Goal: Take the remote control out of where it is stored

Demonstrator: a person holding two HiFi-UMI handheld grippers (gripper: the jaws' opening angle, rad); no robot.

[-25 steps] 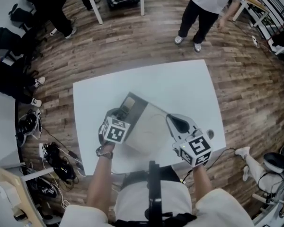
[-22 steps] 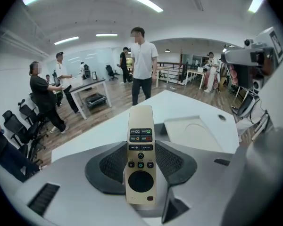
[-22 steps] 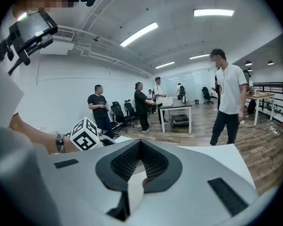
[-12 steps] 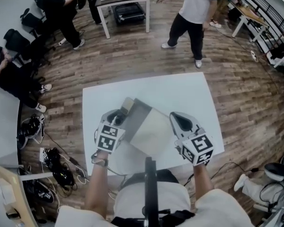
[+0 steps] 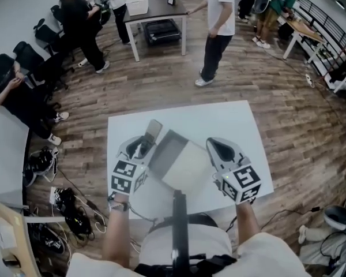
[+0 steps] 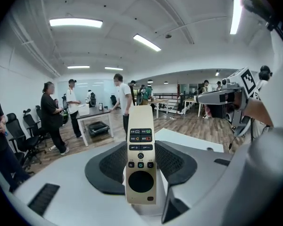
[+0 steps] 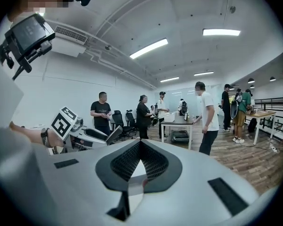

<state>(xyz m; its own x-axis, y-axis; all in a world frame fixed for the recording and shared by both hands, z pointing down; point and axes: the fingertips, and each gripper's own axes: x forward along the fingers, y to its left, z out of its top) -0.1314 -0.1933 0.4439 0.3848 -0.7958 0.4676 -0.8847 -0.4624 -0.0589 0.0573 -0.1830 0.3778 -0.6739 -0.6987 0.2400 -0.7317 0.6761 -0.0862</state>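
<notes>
— Where has the slim cream remote control with the dark buttons got to?
— It's in the left claw, pinched from both sides low on its body, near the big round black pad. It stands nearly upright there, with the button side facing back along the claw. Its plain top end pokes well past the tips.
— And looking down on it?
— From above, the remote leans towards one o'clock. Its far end hangs over the white bench, just off the eleven o'clock corner of the grey-and-cream flat box. That box lies on the bench, a little askew, between the two claws.
— Is the remote touching the box?
— I can't tell, because the claw covers its lower end.
— What about the right claw?
— Pressed together, with the dark ribbed pads meeting at their tips. It sits at three o'clock of the box, just beside its edge, pointing towards twelve. Its marker cube is at the near end, by the person's wrist.
— Who else is about?
— A person in a white shirt and dark trousers stands on the wooden floor at twelve o'clock. That's beside a second, dark-topped bench with white legs. Someone in black stands at eleven, and another sits out at ten o'clock
</notes>
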